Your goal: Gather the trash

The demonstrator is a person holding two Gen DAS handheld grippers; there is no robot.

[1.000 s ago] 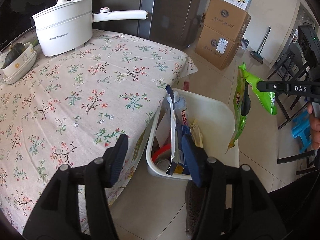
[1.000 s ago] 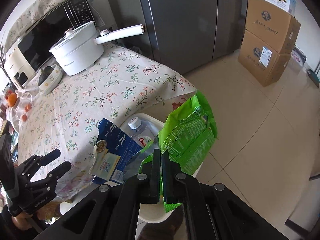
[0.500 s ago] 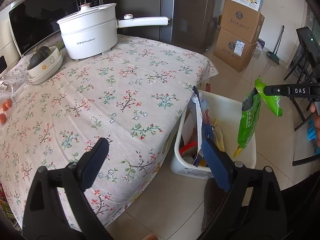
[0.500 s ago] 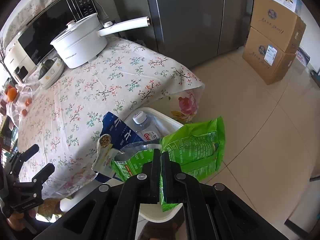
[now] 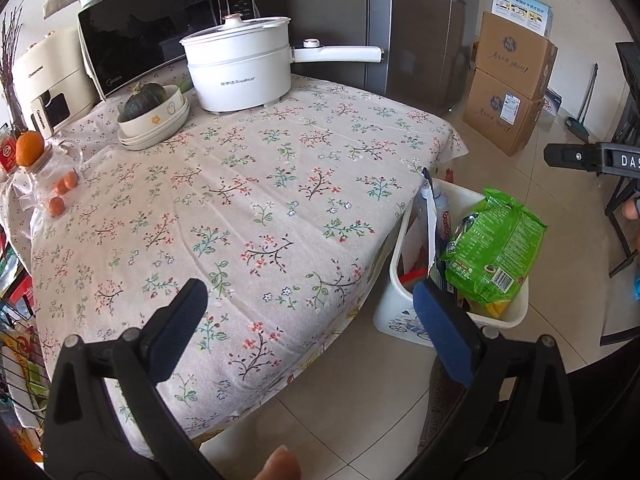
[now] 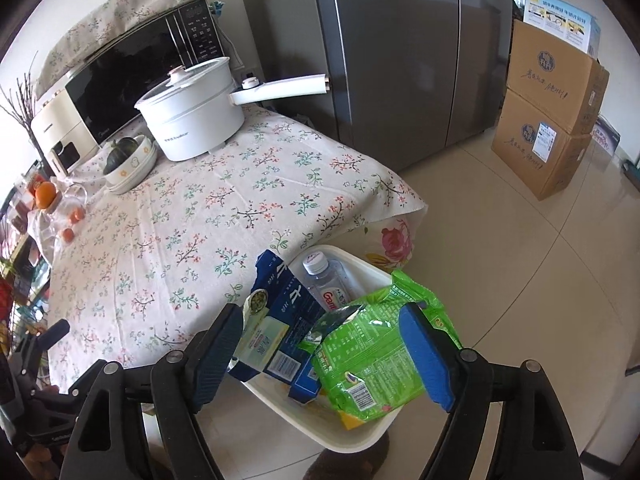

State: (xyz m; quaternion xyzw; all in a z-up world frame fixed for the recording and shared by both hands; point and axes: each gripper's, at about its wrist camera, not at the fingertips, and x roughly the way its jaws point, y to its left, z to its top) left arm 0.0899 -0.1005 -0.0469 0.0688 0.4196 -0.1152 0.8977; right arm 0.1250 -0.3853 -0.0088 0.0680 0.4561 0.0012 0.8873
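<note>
Right wrist view shows your right gripper [image 6: 326, 354] just above the white bin [image 6: 352, 438], its jaws having just been opening and now standing wide with nothing pressed between them. Your green snack bag [image 6: 372, 364] lies loose in the bin, slumped on top of the other trash at the side of the bin away from the counter [image 6: 192, 216]. Just beside it, toward the counter, a blue carton [image 6: 280, 320] leans upright, and a capped plastic bottle [image 6: 326, 280] stands behind both, at the bin's far end. The bin itself sits on the tiled floor [image 6: 520, 280], tucked against the hanging edge of the floral cloth.

From the left wrist view, your left gripper [image 5: 308, 320] hangs over the near corner of the counter, to the counter side of the bin. Its jaws have also just been opening and are spread wide, empty. One blue pad [image 5: 440, 336] overlaps the bin's near rim in the picture; whether it touches, you cannot tell. A white pot [image 5: 240, 64] stands at the counter's far end, well apart from the bin.
</note>
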